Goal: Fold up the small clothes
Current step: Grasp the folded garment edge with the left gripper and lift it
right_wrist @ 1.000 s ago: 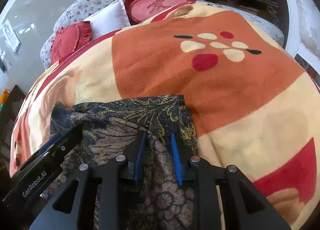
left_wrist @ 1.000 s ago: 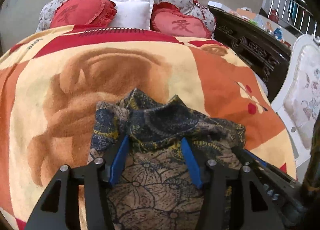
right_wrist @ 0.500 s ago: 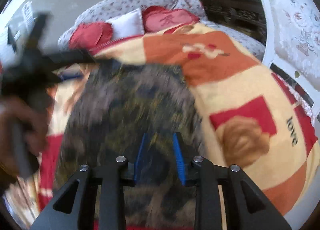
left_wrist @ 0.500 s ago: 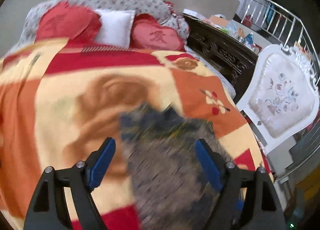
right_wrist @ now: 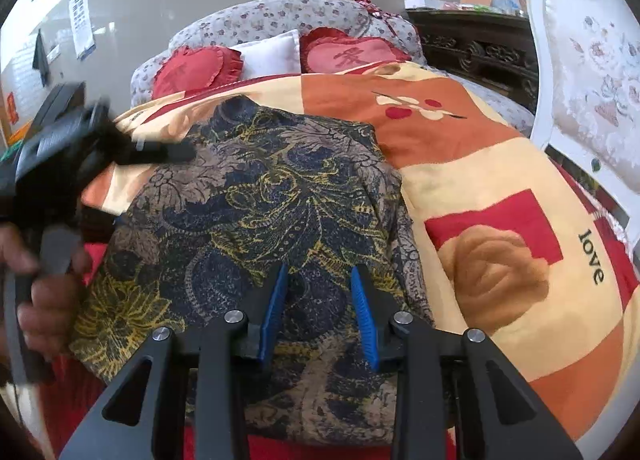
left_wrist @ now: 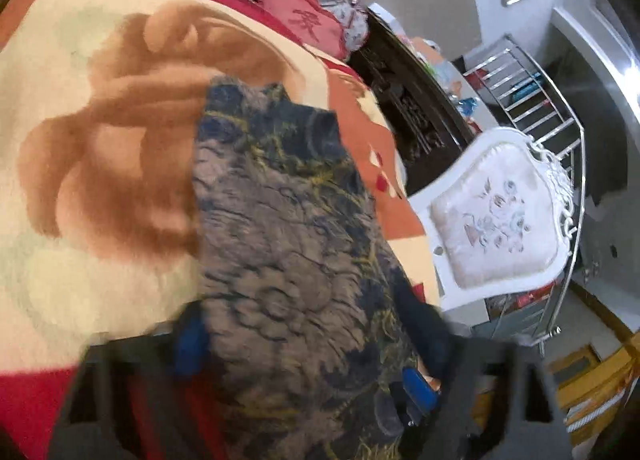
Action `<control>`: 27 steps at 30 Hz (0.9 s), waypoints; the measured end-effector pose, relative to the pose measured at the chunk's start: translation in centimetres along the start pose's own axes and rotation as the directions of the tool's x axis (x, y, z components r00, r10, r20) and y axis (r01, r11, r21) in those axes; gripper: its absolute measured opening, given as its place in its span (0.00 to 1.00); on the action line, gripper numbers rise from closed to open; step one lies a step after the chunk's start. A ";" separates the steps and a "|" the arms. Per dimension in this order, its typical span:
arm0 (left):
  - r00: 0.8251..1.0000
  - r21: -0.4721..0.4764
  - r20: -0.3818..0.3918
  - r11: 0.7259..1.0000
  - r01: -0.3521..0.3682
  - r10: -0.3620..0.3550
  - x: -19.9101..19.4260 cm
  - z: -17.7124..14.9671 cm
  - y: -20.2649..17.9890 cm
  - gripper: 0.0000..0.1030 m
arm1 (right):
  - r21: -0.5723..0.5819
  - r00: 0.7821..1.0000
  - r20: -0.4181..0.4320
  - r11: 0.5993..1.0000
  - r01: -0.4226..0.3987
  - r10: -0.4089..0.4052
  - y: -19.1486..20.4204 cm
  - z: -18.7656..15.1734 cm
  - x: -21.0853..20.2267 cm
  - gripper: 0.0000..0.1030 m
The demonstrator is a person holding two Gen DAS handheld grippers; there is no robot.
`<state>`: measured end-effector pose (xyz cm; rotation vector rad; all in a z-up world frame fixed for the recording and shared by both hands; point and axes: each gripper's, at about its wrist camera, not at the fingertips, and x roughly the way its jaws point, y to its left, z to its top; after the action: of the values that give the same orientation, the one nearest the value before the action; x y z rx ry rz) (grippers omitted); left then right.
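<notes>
Cloth in a dark navy, brown and yellow floral print, a small garment (right_wrist: 256,195), is spread flat on the orange, cream and red plush blanket (right_wrist: 492,179) covering the bed, below the two red heart-shaped cushions (right_wrist: 352,55) at the headboard. The right gripper (right_wrist: 320,312) is held low over the garment's near edge; its blue pads (right_wrist: 276,308) stand narrowly apart with the fabric seen between them, and whether the fabric is pinched cannot be told. The left gripper (left_wrist: 304,348), blurred, is seen closing, its blue pads (left_wrist: 192,340) straddling the garment's width without pressing on it. A hand (right_wrist: 44,292) is wrapped around its handle at the garment's left edge.
</notes>
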<state>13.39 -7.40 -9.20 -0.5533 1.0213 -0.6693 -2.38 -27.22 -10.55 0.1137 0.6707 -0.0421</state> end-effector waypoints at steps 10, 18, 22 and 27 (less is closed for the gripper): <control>0.981 0.078 0.093 0.981 -0.178 0.171 -1.0 -1.5 -1.2 0.20 | 0.004 1.000 0.009 1.000 0.006 -0.006 0.0 -0.2 -0.3 0.35; 0.952 0.210 0.160 0.933 -0.291 0.261 -3.5 -0.6 -3.7 0.18 | 0.191 0.997 0.006 0.979 -0.074 0.074 -4.8 2.3 -3.4 0.35; 0.923 0.154 0.171 0.917 -0.369 0.343 -6.3 1.3 -0.3 0.18 | 0.269 0.991 -0.029 0.956 -0.116 0.129 -8.1 3.2 -2.5 0.36; 0.922 0.130 0.088 0.914 -0.385 0.376 -5.4 1.3 3.3 0.25 | 0.298 0.960 -0.054 0.922 -0.248 0.276 -7.4 5.1 0.2 0.40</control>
<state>13.39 -1.13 -7.81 -0.2337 0.9786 -0.3715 0.38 -35.19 -7.39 0.4901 0.7364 0.1250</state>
